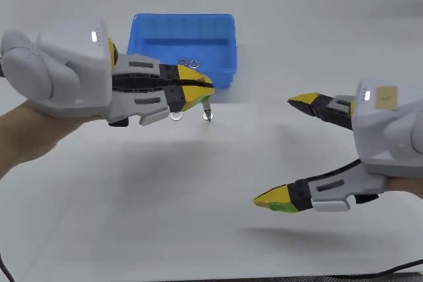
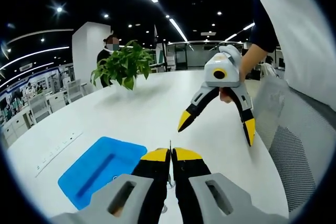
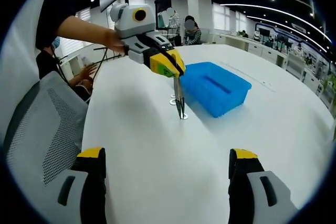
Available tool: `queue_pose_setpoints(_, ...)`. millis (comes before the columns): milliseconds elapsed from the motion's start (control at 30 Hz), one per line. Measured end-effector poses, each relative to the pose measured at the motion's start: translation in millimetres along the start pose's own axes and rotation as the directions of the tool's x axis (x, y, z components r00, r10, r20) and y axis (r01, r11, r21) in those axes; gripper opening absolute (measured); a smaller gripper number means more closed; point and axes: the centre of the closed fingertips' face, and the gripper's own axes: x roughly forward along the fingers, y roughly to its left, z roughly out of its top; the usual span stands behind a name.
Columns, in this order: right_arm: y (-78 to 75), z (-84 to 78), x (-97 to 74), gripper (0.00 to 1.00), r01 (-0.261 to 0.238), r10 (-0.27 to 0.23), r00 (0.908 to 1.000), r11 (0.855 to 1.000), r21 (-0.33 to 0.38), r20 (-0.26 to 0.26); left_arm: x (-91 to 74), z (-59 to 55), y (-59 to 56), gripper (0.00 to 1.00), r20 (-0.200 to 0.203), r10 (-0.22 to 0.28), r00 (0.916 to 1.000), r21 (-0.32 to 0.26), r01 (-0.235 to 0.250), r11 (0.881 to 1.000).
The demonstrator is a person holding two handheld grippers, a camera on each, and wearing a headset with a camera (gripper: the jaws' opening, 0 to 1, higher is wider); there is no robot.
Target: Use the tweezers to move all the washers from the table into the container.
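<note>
Right gripper view | left gripper (image 3: 177,71) fingers clamp tweezers (image 3: 179,95), tips at washer (image 3: 183,116) | right gripper (image 3: 168,155) fingers wide

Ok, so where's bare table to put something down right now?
Free: the broad table between the left gripper and right gripper, down to the near edge, and the stretch right of the blue container. Crowded: just before the container, where the tweezers point down by the washers.
</note>
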Motion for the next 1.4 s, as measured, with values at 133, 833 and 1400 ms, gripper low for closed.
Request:
queue_pose_setpoints(133, -0.1, 13.8, 9.2, 0.86, -0.025, 0.026, 0.9992, 1.000, -0.011, 0.031, 1.1, 0.0, -2.2, 0.06, -0.007, -0.005, 1.0000, -0.003, 0.005, 1.000)
queue_pose_setpoints(833, -18.5, 59.2, 66.0, 0.31, -0.113, 0.119, 0.9876, 0.991, -0.067, 0.102, 1.3, -1.5, -8.3, 0.06, -0.017, -0.026, 0.9995, -0.026, 0.026, 0.999)
queue_pose_setpoints(1400, -14.1, 57.9, 76.4, 0.12, -0.190, 0.201, 0.9792, 0.956, -0.222, 0.027, 1.9, -1.9, -6.1, 0.06, -0.014, -0.021, 0.9997, -0.038, 0.021, 0.999)
